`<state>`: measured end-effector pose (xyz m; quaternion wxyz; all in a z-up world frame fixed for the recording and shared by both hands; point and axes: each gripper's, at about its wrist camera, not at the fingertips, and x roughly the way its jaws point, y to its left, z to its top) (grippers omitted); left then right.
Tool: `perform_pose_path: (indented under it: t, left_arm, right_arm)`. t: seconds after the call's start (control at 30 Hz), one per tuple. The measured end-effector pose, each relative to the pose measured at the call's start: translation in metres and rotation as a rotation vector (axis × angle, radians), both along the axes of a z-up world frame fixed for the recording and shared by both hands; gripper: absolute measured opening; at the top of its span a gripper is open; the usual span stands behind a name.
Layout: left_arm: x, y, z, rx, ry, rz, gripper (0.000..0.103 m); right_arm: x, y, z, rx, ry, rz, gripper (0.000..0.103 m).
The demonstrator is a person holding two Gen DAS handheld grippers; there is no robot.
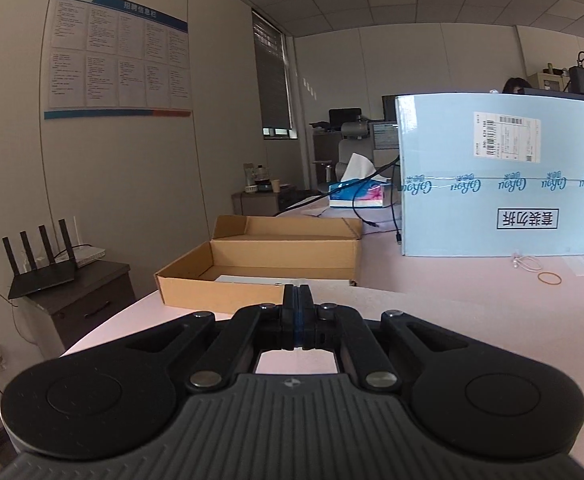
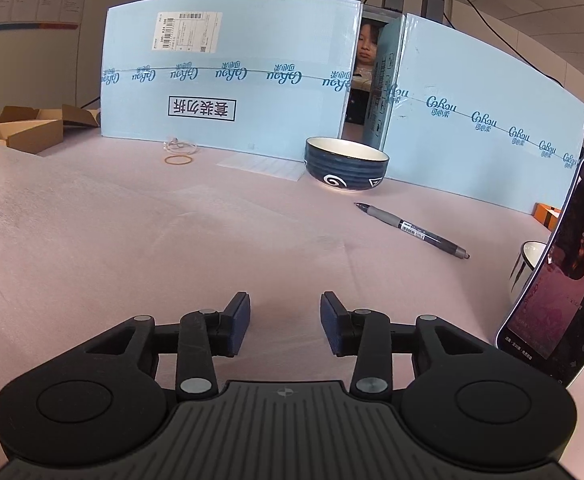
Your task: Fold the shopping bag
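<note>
No shopping bag shows in either view, so you cannot tell where it lies or which step of the fold is in hand. Your left gripper (image 1: 297, 300) hangs over the table (image 1: 472, 320) with its fingers pressed together on nothing, pointing at the open cardboard box (image 1: 259, 268). Your right gripper (image 2: 284, 316) hovers above the pink table cover with its fingers spread apart and nothing between them; beyond it sit a bowl (image 2: 346, 164), a pen (image 2: 412, 231) and a rubber band (image 2: 178, 159). This scene fits a bag yet to be brought in, or one folded and put away.
</note>
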<state>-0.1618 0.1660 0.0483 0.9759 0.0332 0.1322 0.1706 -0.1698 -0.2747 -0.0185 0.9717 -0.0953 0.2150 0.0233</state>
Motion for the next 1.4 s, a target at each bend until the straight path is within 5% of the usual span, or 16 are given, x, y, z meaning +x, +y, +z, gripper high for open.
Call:
perform_pose_path:
  t: [0.13, 0.27, 0.37, 0.43, 0.63, 0.9, 1.4]
  left_arm:
    - [0.010, 0.010, -0.011, -0.063, 0.075, -0.022, 0.001]
    - [0.016, 0.007, -0.025, -0.026, 0.139, -0.002, 0.002]
    - [0.011, 0.018, -0.025, -0.010, 0.143, 0.080, 0.010]
    - [0.007, 0.030, -0.021, -0.010, 0.133, 0.141, 0.027]
    - [-0.022, 0.057, -0.001, -0.027, 0.051, 0.235, 0.031]
    - [-0.021, 0.045, 0.007, -0.033, 0.021, 0.127, 0.039]
    - [0.004, 0.015, -0.006, -0.066, 0.066, -0.038, 0.046]
  right_arm:
    - [0.000, 0.001, 0.001, 0.001, -0.007, -0.005, 0.037]
    - [-0.001, -0.005, 0.005, 0.004, -0.009, -0.027, 0.037]
    - [-0.003, -0.014, 0.012, 0.033, -0.012, -0.038, 0.037]
    - [-0.004, -0.019, 0.017, 0.055, -0.017, -0.043, 0.037]
    - [0.001, -0.020, 0.021, 0.014, -0.033, -0.051, 0.037]
    - [0.012, 0.000, 0.014, -0.200, -0.019, 0.000, 0.041]
    - [0.052, 0.068, 0.011, -0.434, -0.019, 0.252, 0.042]
